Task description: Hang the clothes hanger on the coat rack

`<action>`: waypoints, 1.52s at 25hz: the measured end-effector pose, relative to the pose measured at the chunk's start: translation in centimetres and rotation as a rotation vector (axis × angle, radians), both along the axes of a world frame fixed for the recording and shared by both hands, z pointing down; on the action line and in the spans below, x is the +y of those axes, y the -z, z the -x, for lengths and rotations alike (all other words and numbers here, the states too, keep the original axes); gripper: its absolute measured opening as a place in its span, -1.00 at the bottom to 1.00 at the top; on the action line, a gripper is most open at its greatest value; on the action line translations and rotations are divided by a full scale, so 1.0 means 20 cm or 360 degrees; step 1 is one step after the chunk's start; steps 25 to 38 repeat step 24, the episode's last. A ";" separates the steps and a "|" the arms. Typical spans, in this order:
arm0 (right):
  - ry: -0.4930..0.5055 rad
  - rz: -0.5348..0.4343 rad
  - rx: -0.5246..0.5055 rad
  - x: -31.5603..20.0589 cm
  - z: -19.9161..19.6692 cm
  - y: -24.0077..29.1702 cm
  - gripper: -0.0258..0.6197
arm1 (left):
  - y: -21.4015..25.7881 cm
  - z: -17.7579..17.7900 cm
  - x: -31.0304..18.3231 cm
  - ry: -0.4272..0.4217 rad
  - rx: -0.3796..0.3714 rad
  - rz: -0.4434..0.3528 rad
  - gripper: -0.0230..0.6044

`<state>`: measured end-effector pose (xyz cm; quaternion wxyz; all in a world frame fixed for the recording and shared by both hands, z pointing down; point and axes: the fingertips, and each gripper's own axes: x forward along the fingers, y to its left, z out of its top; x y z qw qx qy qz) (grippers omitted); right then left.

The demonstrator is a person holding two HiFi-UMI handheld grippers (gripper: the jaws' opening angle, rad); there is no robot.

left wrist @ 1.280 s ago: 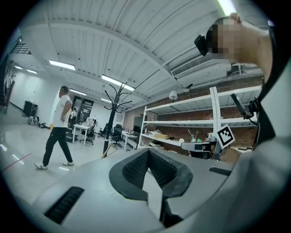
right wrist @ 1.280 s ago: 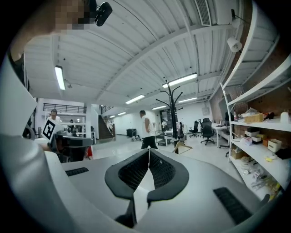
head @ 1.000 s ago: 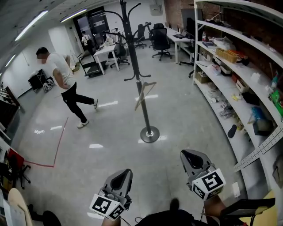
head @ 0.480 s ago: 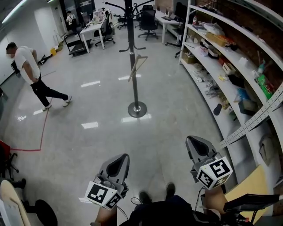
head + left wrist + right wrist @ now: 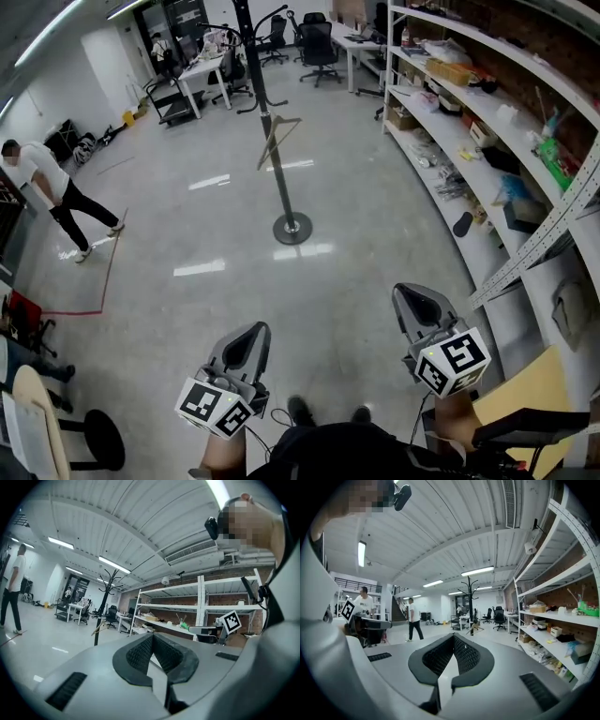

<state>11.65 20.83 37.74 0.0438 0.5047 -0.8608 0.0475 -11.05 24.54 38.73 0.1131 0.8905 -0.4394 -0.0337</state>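
Note:
A black coat rack point(image 5: 269, 131) stands on its round base point(image 5: 292, 228) in the middle of the floor, well ahead of me. A wooden clothes hanger point(image 5: 275, 141) hangs on one of its lower hooks, tilted. My left gripper point(image 5: 247, 343) and right gripper point(image 5: 418, 305) are held low at the bottom of the head view, far short of the rack. Both are shut with nothing between the jaws. The rack point(image 5: 97, 632) and hanger point(image 5: 100, 628) show small in the left gripper view, and again as rack point(image 5: 469, 597) and hanger point(image 5: 474, 628) in the right gripper view.
Long white shelves point(image 5: 487, 150) loaded with boxes and parts run along the right. A person in a white shirt point(image 5: 42, 187) walks at far left beside a red floor line point(image 5: 105, 281). Desks and office chairs point(image 5: 319, 42) stand at the back. A stool point(image 5: 94, 450) is at bottom left.
The rack and hanger sit higher and farther off in the head view. The person in white has walked to the left. Both grippers stay shut and empty, shifted slightly with me.

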 end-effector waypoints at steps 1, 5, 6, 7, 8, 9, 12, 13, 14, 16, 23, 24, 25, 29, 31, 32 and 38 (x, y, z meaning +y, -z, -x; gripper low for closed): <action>-0.0008 0.0019 -0.0011 0.03 -0.08 -0.03 -0.90 | -0.01 -0.07 0.03 0.0004 0.0004 0.0019 -0.92; 0.0013 0.0003 -0.0017 0.08 -0.22 -0.04 -0.90 | 0.00 -0.20 0.12 0.0063 -0.0018 0.0017 -0.93; 0.0025 -0.0012 -0.0016 0.11 -0.22 -0.02 -0.90 | 0.01 -0.20 0.14 0.0080 -0.0024 0.0019 -0.92; 0.0033 -0.0026 -0.0017 0.13 -0.22 0.00 -0.90 | 0.01 -0.20 0.16 0.0095 -0.0027 0.0022 -0.93; 0.0035 -0.0037 -0.0017 0.16 -0.22 0.02 -0.90 | 0.01 -0.19 0.18 0.0104 -0.0027 0.0020 -0.93; 0.0033 -0.0045 -0.0014 0.18 -0.22 0.04 -0.90 | 0.03 -0.19 0.21 0.0108 -0.0025 0.0012 -0.93; 0.0021 -0.0071 -0.0010 0.22 -0.20 0.07 -0.90 | 0.05 -0.15 0.26 0.0120 -0.0027 -0.0022 -0.93; 0.0020 -0.0075 -0.0014 0.24 -0.19 0.07 -0.90 | 0.05 -0.14 0.27 0.0125 -0.0027 -0.0030 -0.93; 0.0024 -0.0077 -0.0013 0.25 -0.17 0.07 -0.90 | 0.06 -0.13 0.28 0.0126 -0.0025 -0.0035 -0.93; 0.0039 -0.0082 0.0007 0.28 -0.13 0.07 -0.90 | 0.06 -0.11 0.32 0.0123 -0.0019 -0.0048 -0.93; 0.0078 -0.0110 0.0041 0.37 0.04 0.11 -0.90 | 0.06 0.04 0.40 0.0139 0.0012 -0.0061 -0.92; 0.0078 -0.0112 0.0043 0.38 0.06 0.11 -0.90 | 0.06 0.05 0.41 0.0135 0.0011 -0.0068 -0.92; 0.0078 -0.0112 0.0043 0.38 0.06 0.11 -0.90 | 0.06 0.05 0.41 0.0135 0.0011 -0.0068 -0.92; 0.0078 -0.0112 0.0043 0.38 0.06 0.11 -0.90 | 0.06 0.05 0.41 0.0135 0.0011 -0.0068 -0.92; 0.0078 -0.0112 0.0043 0.38 0.06 0.11 -0.90 | 0.06 0.05 0.41 0.0135 0.0011 -0.0068 -0.92; 0.0078 -0.0112 0.0043 0.38 0.06 0.11 -0.90 | 0.06 0.05 0.41 0.0135 0.0011 -0.0068 -0.92; 0.0078 -0.0112 0.0043 0.38 0.06 0.11 -0.90 | 0.06 0.05 0.41 0.0135 0.0011 -0.0068 -0.92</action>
